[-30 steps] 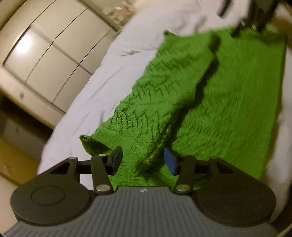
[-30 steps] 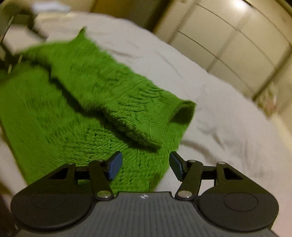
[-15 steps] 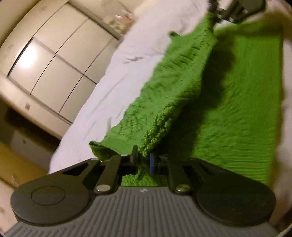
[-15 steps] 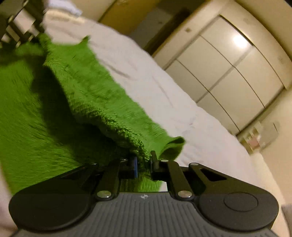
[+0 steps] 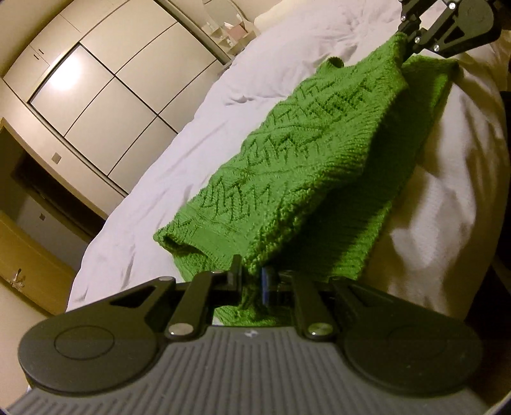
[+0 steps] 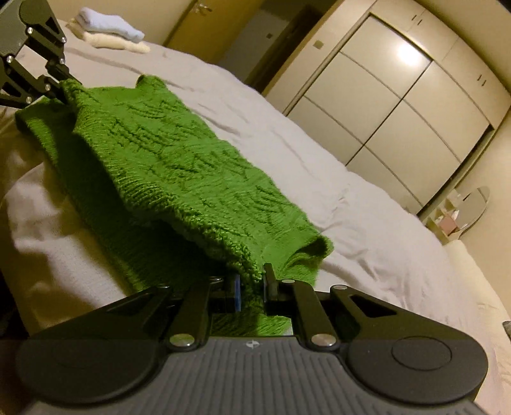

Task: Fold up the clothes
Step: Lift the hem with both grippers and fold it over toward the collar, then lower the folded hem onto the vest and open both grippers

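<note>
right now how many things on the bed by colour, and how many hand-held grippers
green: 1, the sweater
pale blue: 1, folded cloth
cream: 1, folded cloth under the blue one
hand-held grippers: 2, left and right, each shut on the sweater's edge
total: 5

Left tool [image 5: 252, 281], right tool [image 6: 252, 287] clamped.
</note>
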`<state>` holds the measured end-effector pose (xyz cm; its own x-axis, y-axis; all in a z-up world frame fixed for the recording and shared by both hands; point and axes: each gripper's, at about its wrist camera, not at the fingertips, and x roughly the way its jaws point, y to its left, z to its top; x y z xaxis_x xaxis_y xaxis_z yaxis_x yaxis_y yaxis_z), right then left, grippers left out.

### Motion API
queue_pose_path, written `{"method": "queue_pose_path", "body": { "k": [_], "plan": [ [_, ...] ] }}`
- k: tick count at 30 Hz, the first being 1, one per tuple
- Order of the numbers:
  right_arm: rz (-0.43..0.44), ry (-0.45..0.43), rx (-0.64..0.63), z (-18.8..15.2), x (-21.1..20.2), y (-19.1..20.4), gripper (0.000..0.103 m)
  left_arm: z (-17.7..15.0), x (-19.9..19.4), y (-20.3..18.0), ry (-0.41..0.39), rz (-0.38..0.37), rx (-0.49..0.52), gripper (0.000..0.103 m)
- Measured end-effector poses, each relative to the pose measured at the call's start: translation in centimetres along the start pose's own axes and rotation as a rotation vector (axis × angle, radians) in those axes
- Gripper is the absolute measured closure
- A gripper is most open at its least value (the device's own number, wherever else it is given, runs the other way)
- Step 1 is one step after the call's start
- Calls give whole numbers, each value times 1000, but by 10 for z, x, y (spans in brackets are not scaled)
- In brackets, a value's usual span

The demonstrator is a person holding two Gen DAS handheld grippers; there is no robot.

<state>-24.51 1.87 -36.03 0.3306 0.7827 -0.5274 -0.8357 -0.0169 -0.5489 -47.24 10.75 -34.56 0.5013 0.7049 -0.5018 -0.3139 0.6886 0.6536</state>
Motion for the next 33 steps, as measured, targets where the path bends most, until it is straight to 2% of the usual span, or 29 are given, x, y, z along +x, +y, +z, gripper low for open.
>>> {"method": "queue_pose_path", "body": {
  "k": [8, 10, 11, 12, 14, 17, 19, 21, 24, 25, 28, 31, 33],
  "plan": [
    [23, 65, -12, -9, 6, 7, 88, -6, 10, -11, 27, -6, 36, 92],
    [39, 83, 47, -4, -1, -6, 74, -6, 5, -3, 38, -21, 23, 89],
    [47, 91, 76, -2, -4, -12, 61, -6, -1, 4, 34, -37, -8, 88],
    [55, 100, 105, 0, -8, -19, 59, -6, -7, 12, 27, -54, -48, 88],
    [73, 112, 179, 4, -15, -33, 59, -5, -20, 28, 13, -88, -126, 88],
    [130, 64, 423, 11, -23, -60, 59, 3, -32, 50, -43, -133, -297, 88],
    [200, 11, 578, 15, -21, -71, 59, 14, -30, 56, -89, -168, -399, 88],
    [268, -32, 693, 17, -15, -73, 59, 26, -18, 53, -102, -181, -454, 88],
    [322, -34, 726, 16, -1, -58, 59, 31, 8, 41, -45, -198, -496, 88],
    [323, 2, 717, 13, 7, -50, 59, 28, 17, 35, -7, -203, -510, 88],
    [338, 97, 697, -5, 20, -35, 59, 18, 18, 41, 32, -228, -553, 88],
    [367, 103, 730, -2, 14, -53, 60, 8, 17, 48, 63, -254, -597, 88],
    [358, 89, 760, 4, 14, -71, 59, 10, 13, 65, 50, -240, -617, 88]
  ]
}}
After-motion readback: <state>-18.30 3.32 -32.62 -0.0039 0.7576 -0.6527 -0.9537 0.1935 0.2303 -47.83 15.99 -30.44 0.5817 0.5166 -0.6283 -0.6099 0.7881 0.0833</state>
